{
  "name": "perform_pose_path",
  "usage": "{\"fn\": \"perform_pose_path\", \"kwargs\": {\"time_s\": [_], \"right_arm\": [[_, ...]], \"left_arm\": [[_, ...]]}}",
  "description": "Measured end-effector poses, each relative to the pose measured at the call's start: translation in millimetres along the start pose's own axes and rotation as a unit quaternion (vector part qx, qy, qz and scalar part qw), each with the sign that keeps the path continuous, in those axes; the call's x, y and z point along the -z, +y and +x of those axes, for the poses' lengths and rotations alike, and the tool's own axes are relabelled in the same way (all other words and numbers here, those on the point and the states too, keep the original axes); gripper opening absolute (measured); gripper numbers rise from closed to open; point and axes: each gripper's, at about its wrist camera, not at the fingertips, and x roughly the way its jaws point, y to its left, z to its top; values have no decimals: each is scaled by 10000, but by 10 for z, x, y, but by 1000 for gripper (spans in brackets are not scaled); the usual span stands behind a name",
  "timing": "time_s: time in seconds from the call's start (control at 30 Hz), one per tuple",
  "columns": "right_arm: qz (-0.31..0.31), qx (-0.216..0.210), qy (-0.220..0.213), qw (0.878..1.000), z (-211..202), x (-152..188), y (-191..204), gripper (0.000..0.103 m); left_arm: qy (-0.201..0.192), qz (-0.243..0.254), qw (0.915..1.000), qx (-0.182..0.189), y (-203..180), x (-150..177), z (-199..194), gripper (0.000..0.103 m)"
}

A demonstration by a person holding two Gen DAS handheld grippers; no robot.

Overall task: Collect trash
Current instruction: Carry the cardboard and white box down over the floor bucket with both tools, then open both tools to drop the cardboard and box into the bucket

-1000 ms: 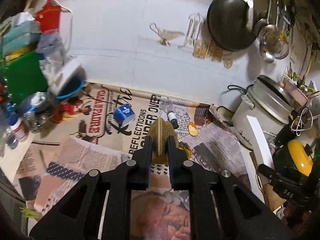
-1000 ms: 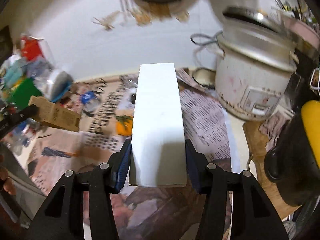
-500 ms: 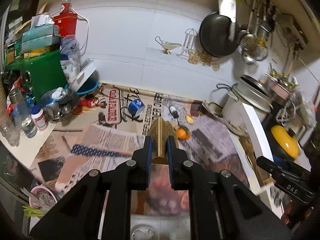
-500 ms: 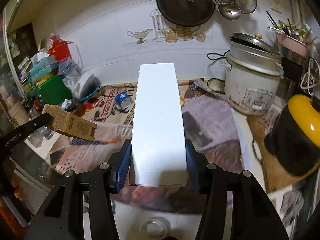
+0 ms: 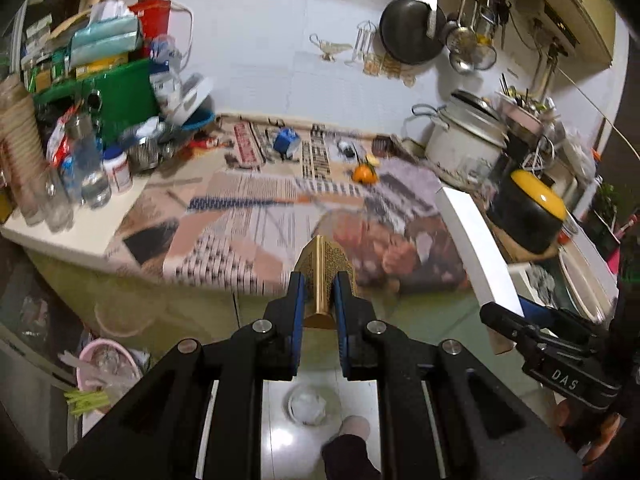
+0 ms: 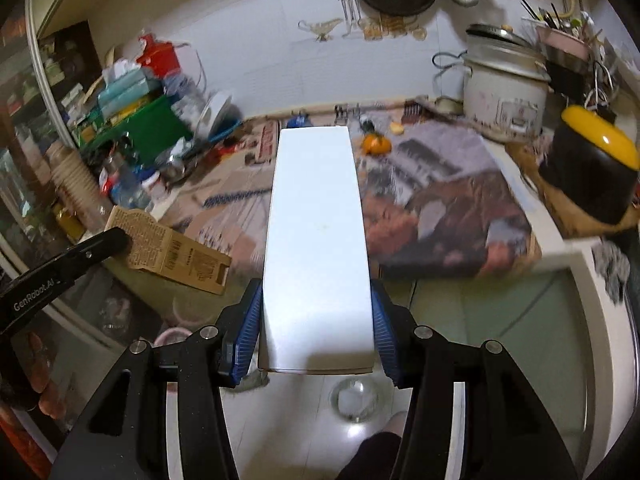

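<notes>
1. My left tongs [image 5: 319, 300] are pinched narrow on a flattened brown printed cardboard carton [image 5: 325, 280]; its long axis runs straight out ahead of the jaws.
2. My right tongs [image 6: 316, 328] are clamped at mid width on a long white rectangular box [image 6: 316, 240], long axis also pointing forward and past the pads.
3. Both trash pieces are in the air, off the edge of the newspaper-covered tabletop [image 5: 248, 216]; each hand carries its own.
4. From the right view the brown carton [image 6: 176, 250] sits to the left of and apart from the white box, no contact.
5. No bin that I can name for certain. A pink bowl-like container [image 5: 108, 364] is low left on the floor, nearer my left hand; I judge the drop goes downward, not back to the tabletop.
6. Left on the tabletop: a small orange fruit [image 5: 364, 174] and a blue cube-shaped carton [image 5: 286, 140], well ahead of both tongs.
7. Room: white rice cooker [image 6: 504, 92] at right, cluttered green crate [image 5: 100, 96] at left, tiled wall.
</notes>
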Motion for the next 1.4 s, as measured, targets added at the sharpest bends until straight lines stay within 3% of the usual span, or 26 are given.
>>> {"fn": "perform_pose_path", "kwargs": {"time_s": [0.3,0.6,0.8,1.13,1.4], "right_arm": [[61,173,495,9986,-6,447,-5,48],[189,208,1183,9926,479,954,-363,48],[316,217,1657,9854,1156,1437,-747,48],[214,220,2477,9684,2669,2521,-1247,48],[132,6,2893,9571,3778,3334,-1432,48]], "left_arm": [[536,-146,9983,155,-1,495,112,13],[1413,-166,9897,157,-162,1158,936,13],[1736,-288,9843,101,-192,1688,1733,13],[2350,-676,9696,-101,233,3035,3374,13],[2585,-584,9641,-143,432,3935,4417,14]]}}
